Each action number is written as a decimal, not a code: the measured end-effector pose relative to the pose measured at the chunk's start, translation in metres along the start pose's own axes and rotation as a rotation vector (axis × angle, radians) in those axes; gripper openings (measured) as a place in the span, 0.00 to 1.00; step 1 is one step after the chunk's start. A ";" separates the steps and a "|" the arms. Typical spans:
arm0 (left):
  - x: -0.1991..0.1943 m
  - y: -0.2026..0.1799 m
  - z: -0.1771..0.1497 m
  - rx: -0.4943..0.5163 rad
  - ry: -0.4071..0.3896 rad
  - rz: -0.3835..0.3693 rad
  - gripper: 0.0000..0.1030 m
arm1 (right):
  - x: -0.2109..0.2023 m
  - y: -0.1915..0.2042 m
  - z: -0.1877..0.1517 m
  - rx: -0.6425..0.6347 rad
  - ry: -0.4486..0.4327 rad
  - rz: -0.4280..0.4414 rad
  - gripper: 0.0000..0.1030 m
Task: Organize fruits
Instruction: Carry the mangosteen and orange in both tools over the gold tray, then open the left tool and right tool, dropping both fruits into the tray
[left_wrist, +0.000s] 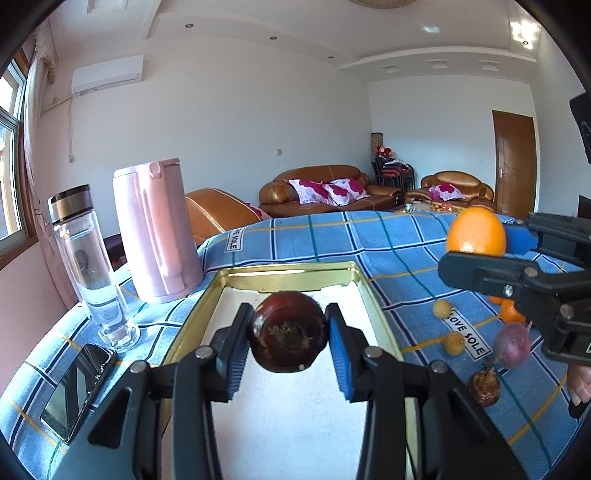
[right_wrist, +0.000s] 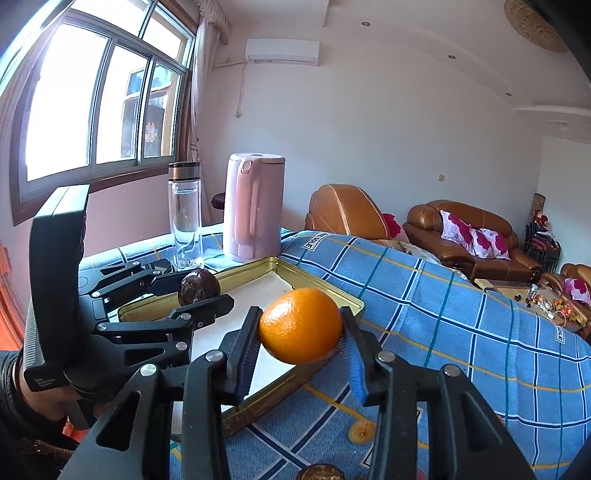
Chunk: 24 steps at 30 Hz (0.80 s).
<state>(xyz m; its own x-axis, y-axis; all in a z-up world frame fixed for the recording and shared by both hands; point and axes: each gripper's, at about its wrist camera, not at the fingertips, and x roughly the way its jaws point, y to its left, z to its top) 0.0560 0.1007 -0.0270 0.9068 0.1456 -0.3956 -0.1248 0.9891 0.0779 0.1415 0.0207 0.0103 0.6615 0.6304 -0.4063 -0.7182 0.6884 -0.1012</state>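
My left gripper (left_wrist: 289, 334) is shut on a dark brown round fruit (left_wrist: 288, 330) and holds it above the gold-rimmed tray (left_wrist: 291, 275). It also shows in the right wrist view (right_wrist: 199, 286). My right gripper (right_wrist: 301, 328) is shut on an orange (right_wrist: 300, 325) above the tray's near right rim (right_wrist: 354, 302); the orange also shows in the left wrist view (left_wrist: 476, 232). On the blue checked cloth right of the tray lie two small yellow fruits (left_wrist: 442, 308), a purple fruit (left_wrist: 511, 345), a brown fruit (left_wrist: 484, 386) and an orange piece (left_wrist: 511, 312).
A pink kettle (left_wrist: 157, 229) and a glass bottle (left_wrist: 88, 266) stand left of the tray. A phone (left_wrist: 77, 391) lies at the near left on the cloth. A small yellow fruit (right_wrist: 362, 431) and a brown fruit (right_wrist: 320, 472) lie under my right gripper.
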 end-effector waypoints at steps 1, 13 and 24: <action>0.003 0.002 -0.001 0.003 0.008 0.006 0.40 | 0.004 0.001 0.001 -0.001 0.006 0.004 0.42; 0.029 0.026 -0.004 0.022 0.104 0.042 0.40 | 0.055 0.012 0.000 0.006 0.090 0.048 0.42; 0.042 0.040 -0.012 0.036 0.184 0.064 0.40 | 0.093 0.029 -0.016 0.003 0.179 0.091 0.42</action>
<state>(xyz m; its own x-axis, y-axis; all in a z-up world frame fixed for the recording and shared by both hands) 0.0846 0.1463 -0.0514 0.8078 0.2134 -0.5495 -0.1626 0.9767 0.1402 0.1785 0.0931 -0.0449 0.5446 0.6166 -0.5685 -0.7726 0.6326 -0.0539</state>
